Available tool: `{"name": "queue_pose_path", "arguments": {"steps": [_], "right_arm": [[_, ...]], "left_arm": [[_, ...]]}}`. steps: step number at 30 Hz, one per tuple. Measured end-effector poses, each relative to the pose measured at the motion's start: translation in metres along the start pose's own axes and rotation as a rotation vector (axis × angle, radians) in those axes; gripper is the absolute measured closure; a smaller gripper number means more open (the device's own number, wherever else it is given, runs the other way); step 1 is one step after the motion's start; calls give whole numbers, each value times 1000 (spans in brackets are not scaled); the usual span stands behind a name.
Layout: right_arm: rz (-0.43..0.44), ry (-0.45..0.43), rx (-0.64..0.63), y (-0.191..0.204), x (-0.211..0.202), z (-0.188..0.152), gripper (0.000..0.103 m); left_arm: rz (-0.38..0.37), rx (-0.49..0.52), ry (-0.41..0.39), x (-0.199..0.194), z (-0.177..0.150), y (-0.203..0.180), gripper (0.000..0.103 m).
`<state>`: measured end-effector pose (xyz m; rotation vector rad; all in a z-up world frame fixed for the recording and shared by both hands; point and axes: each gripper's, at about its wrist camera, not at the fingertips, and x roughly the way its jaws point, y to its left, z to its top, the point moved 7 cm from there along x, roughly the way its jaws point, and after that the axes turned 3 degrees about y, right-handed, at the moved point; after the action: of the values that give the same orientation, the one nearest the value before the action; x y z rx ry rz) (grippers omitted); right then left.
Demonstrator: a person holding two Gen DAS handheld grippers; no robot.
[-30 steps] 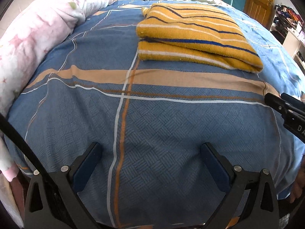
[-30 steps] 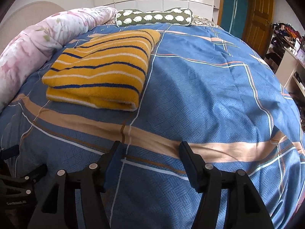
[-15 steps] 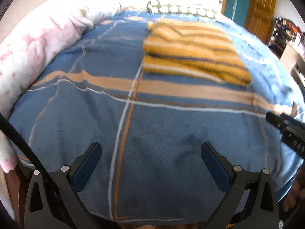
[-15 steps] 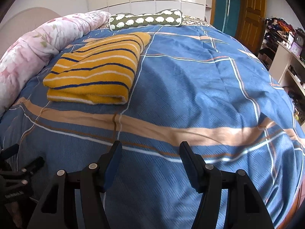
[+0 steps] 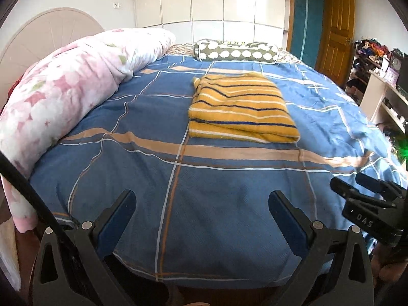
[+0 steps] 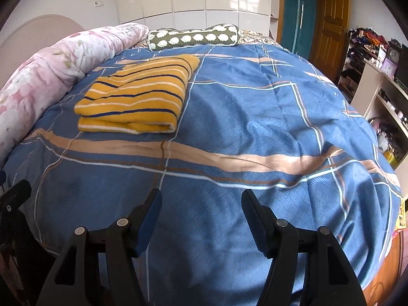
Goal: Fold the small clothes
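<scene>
Blue plaid bedspread [image 5: 229, 216] fills the near field in both wrist views, w/ a tan stripe running across it. Your left gripper [image 5: 201, 214] sits low at the bed's near edge, jaws spread wide, nothing between the pads but bare cover. Your right gripper [image 6: 201, 216] is at the same edge, also parted but narrower than the left, also empty. Its black body shows at the right margin of the left view, so the two sit side by side, close.

Beyond the tan stripe, well apart from both: the yellow striped garment [image 5: 241, 109], already in a tidy rectangle w/ a doubled fold edge facing you. Judging by that, the fold looks done or nearly so; I can't see any loose sleeve or corner.

Key relation: from the left gripper it's ahead and slightly right of centre; from the right gripper [image 5: 369, 204] it's ahead and clearly off to the left [image 6: 137, 99]. So it's roughly between you, a bit nearer the left's line. Long axis runs away from you toward the pillow; stripes cross it.

If you need another fold, approx straight reach fwd w/ the left, angled inward w/ the right.

Further back: pink floral duvet [image 5: 71, 94] rolled along the left side, green spotted bolster [image 5: 236, 53] at the head, wardrobe doors [image 5: 209, 2] behind.
</scene>
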<state>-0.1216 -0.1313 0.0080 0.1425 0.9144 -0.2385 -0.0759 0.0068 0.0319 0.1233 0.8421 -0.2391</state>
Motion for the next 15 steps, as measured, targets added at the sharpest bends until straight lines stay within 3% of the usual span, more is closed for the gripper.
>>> {"name": "queue_pose_path", "arguments": {"steps": [8,15], "right_arm": [[-12,-51,-27,9,-26,-4,30],[-13,-45,2,4,-22,-7,29]], "left_arm": [[-24,-10,-5,-12,-6,-2,0],[-23,29,15,-7,-12,-11,0]]}}
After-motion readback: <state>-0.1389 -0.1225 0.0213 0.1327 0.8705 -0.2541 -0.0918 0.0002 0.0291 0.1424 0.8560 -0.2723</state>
